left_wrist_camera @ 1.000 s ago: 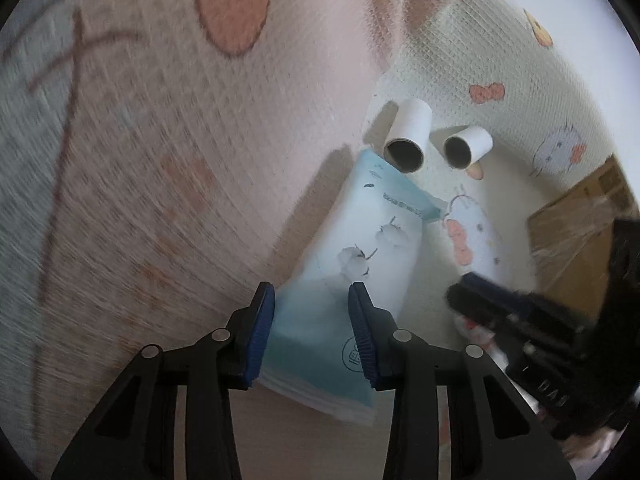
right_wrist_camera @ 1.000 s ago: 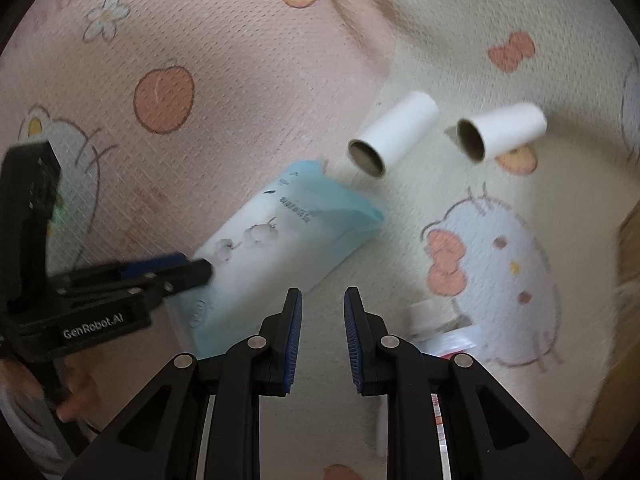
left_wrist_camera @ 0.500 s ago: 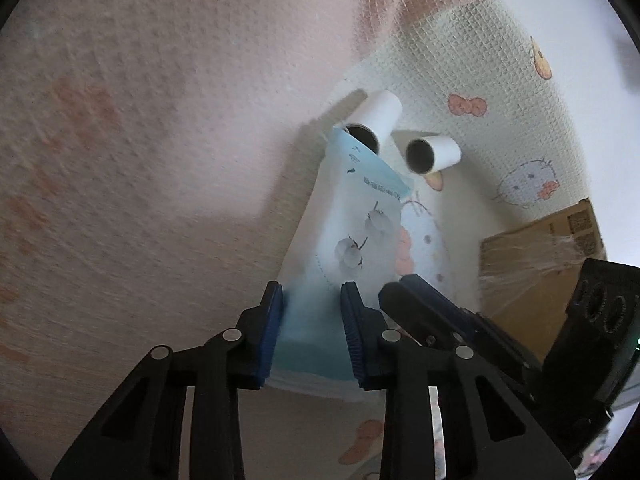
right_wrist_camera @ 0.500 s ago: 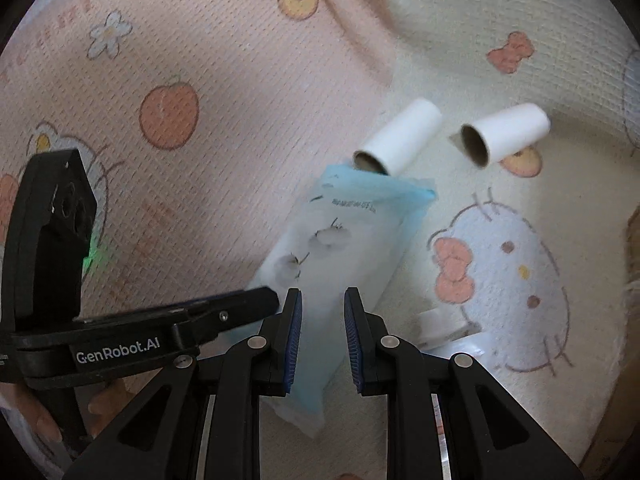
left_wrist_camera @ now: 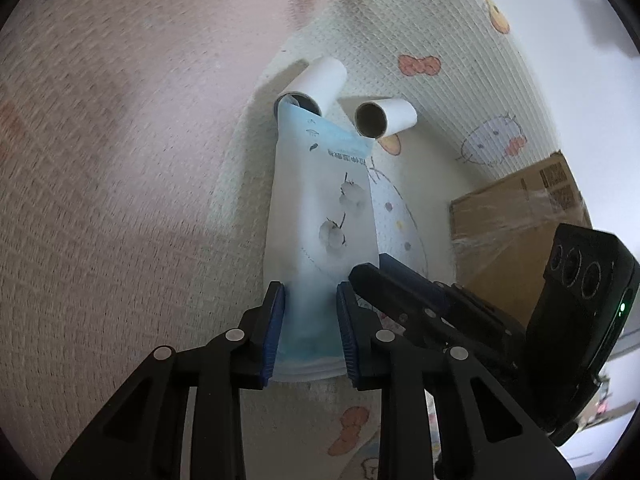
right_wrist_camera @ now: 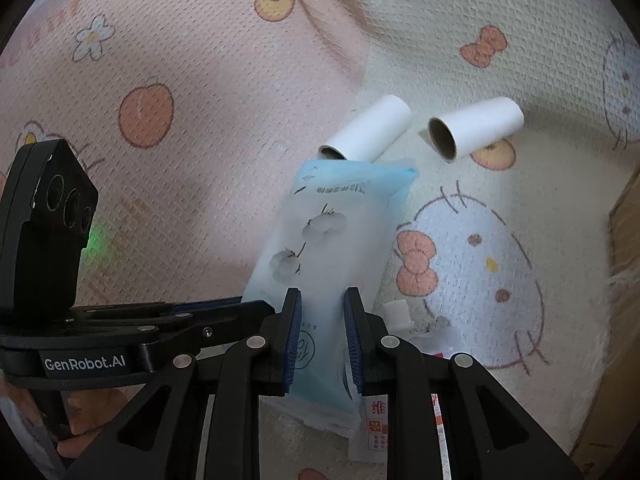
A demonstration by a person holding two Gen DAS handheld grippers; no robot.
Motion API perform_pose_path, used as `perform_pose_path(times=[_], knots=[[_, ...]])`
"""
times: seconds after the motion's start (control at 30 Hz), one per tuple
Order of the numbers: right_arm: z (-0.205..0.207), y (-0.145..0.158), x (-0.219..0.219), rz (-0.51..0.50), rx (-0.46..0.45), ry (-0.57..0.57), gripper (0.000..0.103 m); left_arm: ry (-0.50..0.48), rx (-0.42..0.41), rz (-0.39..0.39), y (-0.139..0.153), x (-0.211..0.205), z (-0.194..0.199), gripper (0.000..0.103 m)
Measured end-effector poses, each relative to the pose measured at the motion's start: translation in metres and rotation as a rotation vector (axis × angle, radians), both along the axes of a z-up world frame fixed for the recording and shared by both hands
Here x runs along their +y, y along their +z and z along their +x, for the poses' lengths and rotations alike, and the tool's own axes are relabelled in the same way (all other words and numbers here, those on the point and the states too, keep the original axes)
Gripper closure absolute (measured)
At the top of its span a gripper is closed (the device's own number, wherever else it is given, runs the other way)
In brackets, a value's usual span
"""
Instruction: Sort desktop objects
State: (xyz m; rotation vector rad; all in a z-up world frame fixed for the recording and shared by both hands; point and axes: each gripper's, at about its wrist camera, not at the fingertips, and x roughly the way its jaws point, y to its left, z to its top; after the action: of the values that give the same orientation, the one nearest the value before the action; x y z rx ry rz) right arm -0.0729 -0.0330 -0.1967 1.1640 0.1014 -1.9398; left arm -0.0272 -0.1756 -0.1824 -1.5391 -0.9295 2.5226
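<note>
Closing in on the near end of a pale blue tissue pack (left_wrist_camera: 320, 200), the left gripper (left_wrist_camera: 311, 332) has just been drawing its jaws together, and the pack now fills the narrow gap between the two blue pads. Both pads sit against the pack's long edges at the lower centre of the left wrist view. From there the pack stretches up the frame, printed with two cotton bolls and a line of dark text.

Its far end reaches the mouth of a white paper tube (left_wrist_camera: 320, 84) lying on its side just above the middle of the frame. A second, shorter tube (left_wrist_camera: 386, 120) lies just to the right of the first, its dark open end facing the camera. Everything rests on a soft mat (left_wrist_camera: 120, 200) printed with cartoon cats, bows and fruit. A brown cardboard box (left_wrist_camera: 508, 220) wrapped in clear film stands at the right edge.

The right gripper (right_wrist_camera: 322, 336) has its jaws drawn in as far as they go and grips nothing. In its own view the pack shows through the slit between its pads, lying underneath rather than pinched. Seen from the left wrist camera, its black fingers come in from the lower right and end just beside the pack's right edge; whether they touch it cannot be told. A small white packet with red print (right_wrist_camera: 376, 420) lies at the bottom of the right wrist view, partly under the pack's near corner.
</note>
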Motion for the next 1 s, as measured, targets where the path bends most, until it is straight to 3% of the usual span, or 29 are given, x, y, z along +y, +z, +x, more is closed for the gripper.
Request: perform_pose_path(times=[0.33,0.5,0.57,0.67,0.8,1.0], knots=[[0.006,-0.011,0.022,-0.078,-0.080,-0.092,0.076,-0.027,0.015,-0.015,-0.001,0.000,0.001,0.075],[0.007,-0.015,0.027,-0.089,-0.086,-0.125,0.053,-0.023,0.008,0.022,-0.002,-0.011,0.003,0.075],[0.008,-0.016,0.027,-0.086,-0.099,-0.123,0.049,-0.007,0.009,0.028,-0.002,-0.013,0.000,0.075],[0.009,-0.016,0.023,-0.077,-0.084,-0.119,0.049,0.010,0.011,0.018,0.001,-0.022,-0.002,0.073],[0.014,-0.009,0.018,-0.033,-0.021,-0.105,0.049,0.005,0.005,0.008,0.000,-0.028,-0.010,0.060],[0.013,-0.007,0.008,-0.012,-0.004,-0.074,0.049,-0.009,-0.008,0.083,-0.011,-0.032,-0.024,0.056]])
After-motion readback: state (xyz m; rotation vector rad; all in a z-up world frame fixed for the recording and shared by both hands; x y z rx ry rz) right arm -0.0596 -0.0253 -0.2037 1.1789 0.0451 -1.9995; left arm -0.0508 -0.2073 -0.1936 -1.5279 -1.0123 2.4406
